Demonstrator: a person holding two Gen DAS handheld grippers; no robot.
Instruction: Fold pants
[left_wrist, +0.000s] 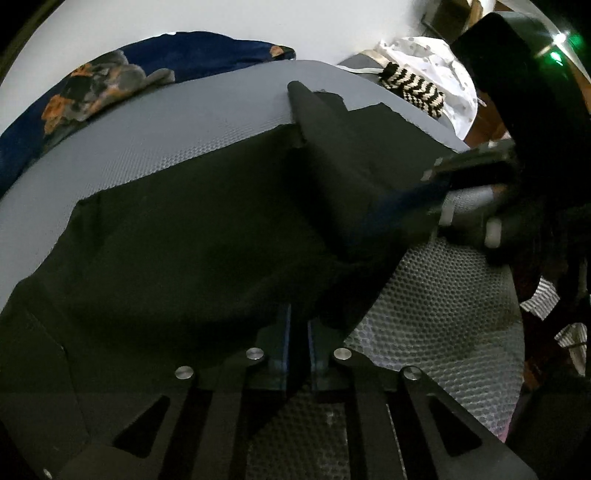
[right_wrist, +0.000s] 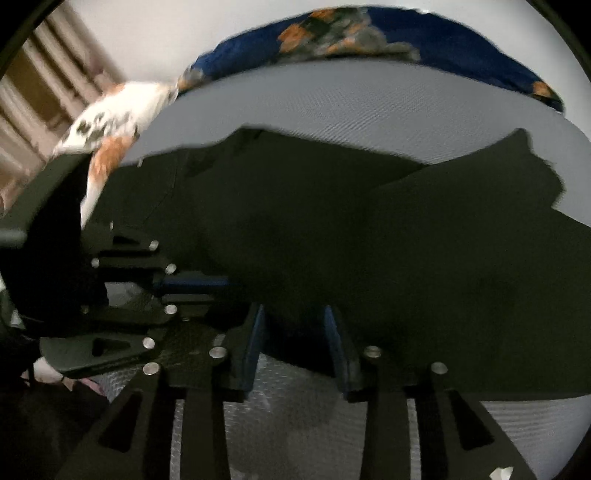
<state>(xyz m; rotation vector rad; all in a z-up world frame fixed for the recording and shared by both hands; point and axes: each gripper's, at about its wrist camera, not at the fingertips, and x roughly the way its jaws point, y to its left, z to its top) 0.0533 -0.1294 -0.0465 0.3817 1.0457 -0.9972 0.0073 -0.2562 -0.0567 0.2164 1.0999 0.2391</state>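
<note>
Black pants (left_wrist: 184, 240) lie spread on a grey textured mat (left_wrist: 184, 122), with one raised fold running to the far edge. My left gripper (left_wrist: 298, 328) is shut on the near edge of the pants, the cloth pinched between its blue-padded fingers. In the right wrist view the pants (right_wrist: 369, 240) fill the middle. There my right gripper (right_wrist: 297, 332) stands open, its fingers apart with the near hem lying loosely between them. The left gripper (right_wrist: 221, 286) shows at the left of that view, and the right gripper (left_wrist: 432, 192) shows at the right of the left wrist view.
A dark blue floral cloth (left_wrist: 92, 92) lies along the mat's far side. A white dotted garment (left_wrist: 436, 62) and a black-and-white striped knit (left_wrist: 413, 88) sit at the far right. A white and orange cloth (right_wrist: 118, 110) hangs at the mat's (right_wrist: 332, 99) left end.
</note>
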